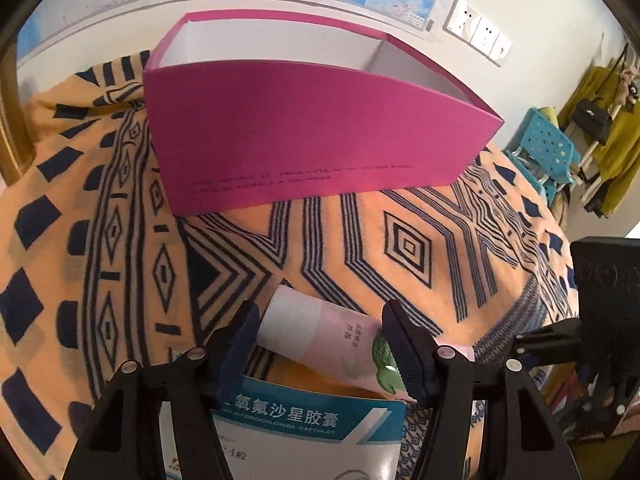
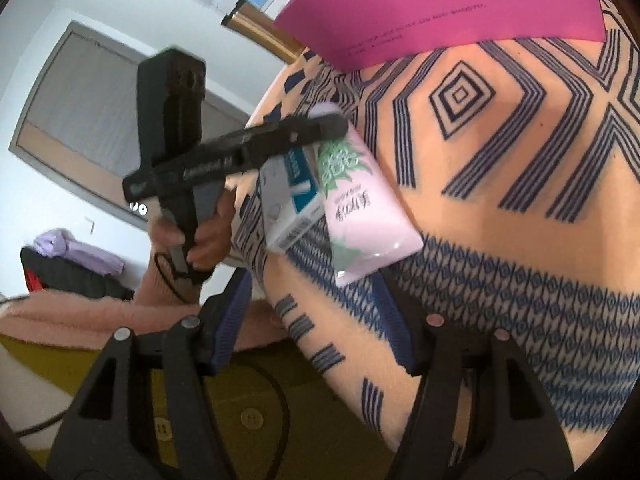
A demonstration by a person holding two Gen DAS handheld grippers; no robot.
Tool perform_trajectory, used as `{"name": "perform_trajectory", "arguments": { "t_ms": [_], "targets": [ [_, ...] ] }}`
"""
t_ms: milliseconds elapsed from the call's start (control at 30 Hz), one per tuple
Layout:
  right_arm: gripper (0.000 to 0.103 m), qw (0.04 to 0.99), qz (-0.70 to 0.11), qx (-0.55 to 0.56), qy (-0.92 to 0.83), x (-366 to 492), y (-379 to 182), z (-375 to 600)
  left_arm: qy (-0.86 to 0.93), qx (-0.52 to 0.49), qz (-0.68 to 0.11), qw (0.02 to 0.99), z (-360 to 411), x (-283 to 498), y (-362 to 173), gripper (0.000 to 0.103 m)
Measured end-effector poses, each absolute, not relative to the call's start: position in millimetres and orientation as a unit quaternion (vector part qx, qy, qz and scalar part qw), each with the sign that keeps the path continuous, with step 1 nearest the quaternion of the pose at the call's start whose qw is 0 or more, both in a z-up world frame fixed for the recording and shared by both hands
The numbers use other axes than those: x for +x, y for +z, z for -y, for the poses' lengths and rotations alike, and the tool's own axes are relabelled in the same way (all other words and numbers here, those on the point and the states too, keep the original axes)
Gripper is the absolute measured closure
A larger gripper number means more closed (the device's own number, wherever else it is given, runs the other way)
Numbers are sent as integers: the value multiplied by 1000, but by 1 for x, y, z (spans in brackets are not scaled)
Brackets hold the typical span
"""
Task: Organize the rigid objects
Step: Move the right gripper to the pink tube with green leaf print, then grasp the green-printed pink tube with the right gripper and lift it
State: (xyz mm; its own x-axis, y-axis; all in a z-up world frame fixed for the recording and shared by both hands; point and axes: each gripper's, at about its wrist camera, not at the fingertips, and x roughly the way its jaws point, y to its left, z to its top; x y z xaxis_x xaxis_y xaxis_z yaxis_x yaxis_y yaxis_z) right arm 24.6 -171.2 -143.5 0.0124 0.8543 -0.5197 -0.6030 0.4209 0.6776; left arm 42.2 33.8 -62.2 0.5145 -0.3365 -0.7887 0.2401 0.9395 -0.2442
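Note:
A pink-and-white tube lies slantwise across a blue-and-white medicine box near the table's front edge. My left gripper stands open astride the tube. The tube's cap end sits by the left finger, and its body runs behind the right finger; I see no firm press. In the right wrist view the left gripper reaches over the tube and the medicine box, held by a hand. My right gripper is open and empty at the table's edge, just short of the tube. An open magenta box stands farther back.
An orange cloth with a navy pattern covers the table. The magenta box fills the far side. A blue chair and hanging clothes stand off to the right, a wall with sockets behind. The right gripper's black body is close on the right.

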Motion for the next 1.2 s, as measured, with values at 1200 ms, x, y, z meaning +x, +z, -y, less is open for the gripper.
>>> {"name": "perform_trajectory", "arguments": {
  "t_ms": [1200],
  "targets": [
    [38, 807, -402, 105, 420, 60, -123, 198, -176, -87, -467, 862, -15, 22, -56, 48]
  ]
}}
